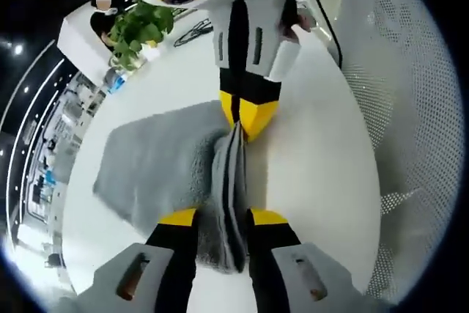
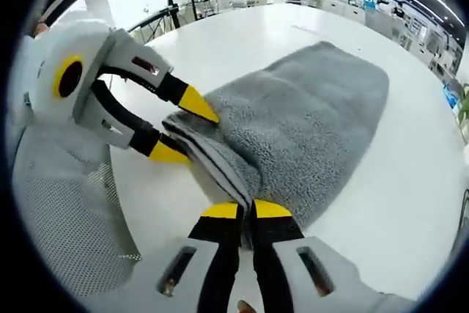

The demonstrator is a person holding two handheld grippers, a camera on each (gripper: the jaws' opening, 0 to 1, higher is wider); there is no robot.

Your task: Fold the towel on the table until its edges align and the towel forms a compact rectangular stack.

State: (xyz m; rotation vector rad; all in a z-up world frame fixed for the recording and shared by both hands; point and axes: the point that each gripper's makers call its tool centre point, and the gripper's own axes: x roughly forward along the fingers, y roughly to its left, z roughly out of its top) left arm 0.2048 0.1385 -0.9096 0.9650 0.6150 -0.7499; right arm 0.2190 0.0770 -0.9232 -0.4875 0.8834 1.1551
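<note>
White surface [image 2: 410, 181] carries grey towel [image 2: 308, 108]; left tongs [image 1: 223, 219] and right tongs [image 2: 246, 212] each pinch its bunched edge.

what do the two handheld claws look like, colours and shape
Both match. The left claw has two black jaws with yellow tips rising from a light grey body with slotted openings. The right claw is built the same, and its grey body carries a rounded white housing ringed in yellow.

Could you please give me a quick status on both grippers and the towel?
Left gripper and right gripper both shut on towel's folded edge. Towel partly folded, grey, lying on white table. Nothing in the way.
</note>
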